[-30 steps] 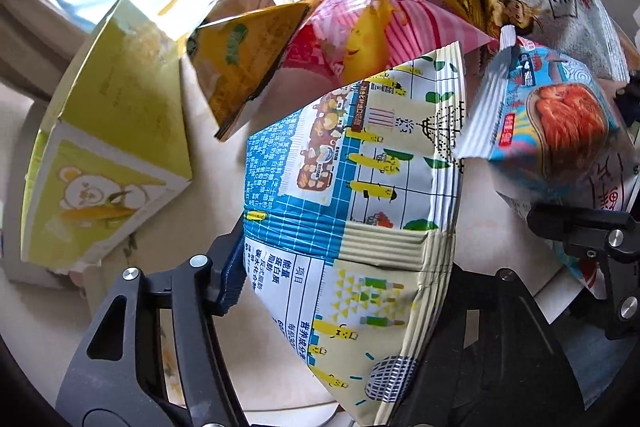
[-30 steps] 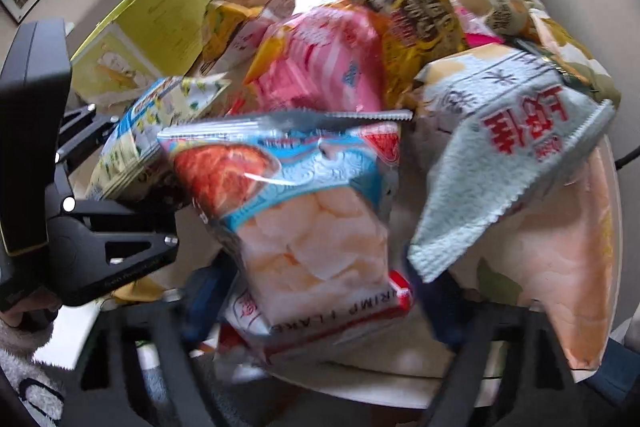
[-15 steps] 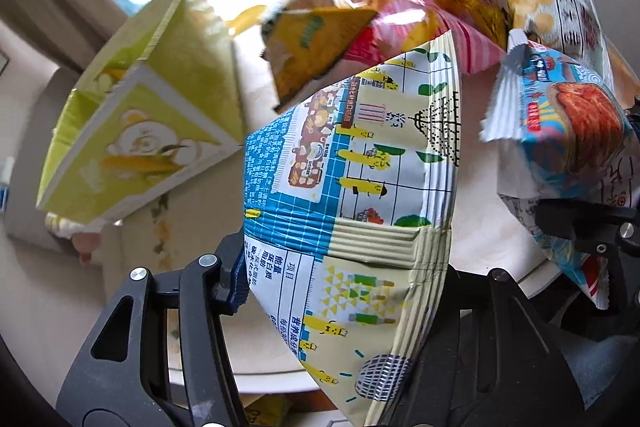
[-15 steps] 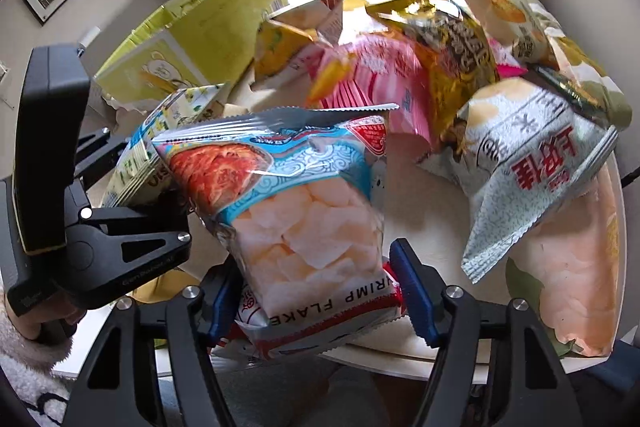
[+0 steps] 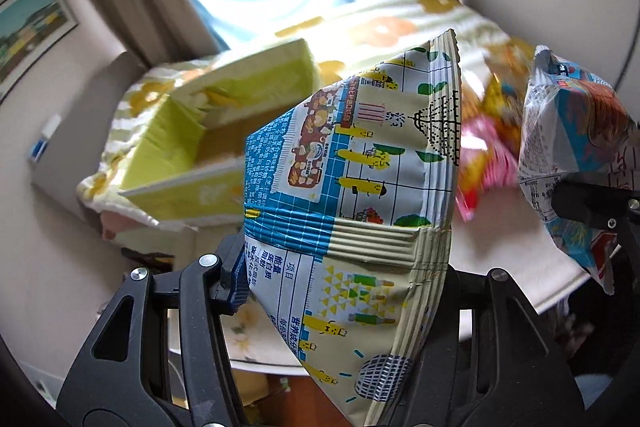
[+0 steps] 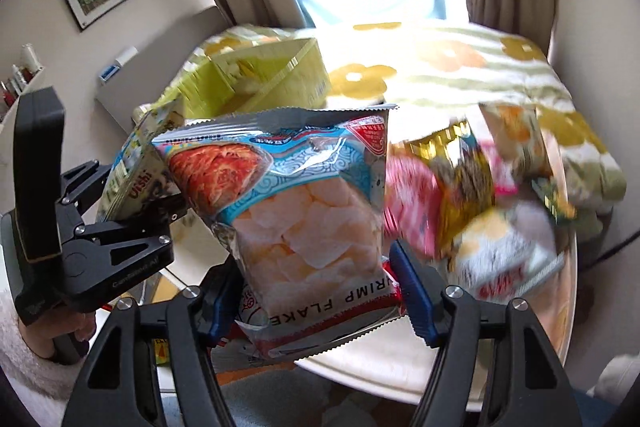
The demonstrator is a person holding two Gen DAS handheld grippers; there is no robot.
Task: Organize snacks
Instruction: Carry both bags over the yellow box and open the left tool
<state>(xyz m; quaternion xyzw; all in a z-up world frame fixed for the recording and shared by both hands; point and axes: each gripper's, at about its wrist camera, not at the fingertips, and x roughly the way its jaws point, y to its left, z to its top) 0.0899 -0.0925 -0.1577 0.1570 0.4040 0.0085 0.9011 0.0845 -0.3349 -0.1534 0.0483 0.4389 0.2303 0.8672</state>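
My left gripper (image 5: 344, 275) is shut on a cream and blue corn snack bag (image 5: 360, 187), held upright above the table's edge. My right gripper (image 6: 318, 303) is shut on a shrimp flakes bag (image 6: 304, 211) with a silver top seam; its blue pads (image 6: 412, 299) press the bag's lower sides. In the right wrist view the left gripper (image 6: 168, 207) and its corn snack bag (image 6: 136, 167) hang just left of the shrimp bag. The left wrist view has the shrimp flakes bag (image 5: 576, 147) at the right. An open yellow-green box (image 5: 180, 131) lies beyond, its inside empty as far as I can see.
A blurred pile of snack bags (image 6: 460, 195) lies on the round white table (image 6: 400, 367). A flowered cloth (image 6: 460, 67) covers the far side under the window. A sleeve and a hand (image 6: 40, 347) hold the left gripper. The box (image 6: 272, 75) sits back left.
Both grippers have risen with their bags. The table and the snack pile now sit lower and farther off, and the box's open inside has come into view.
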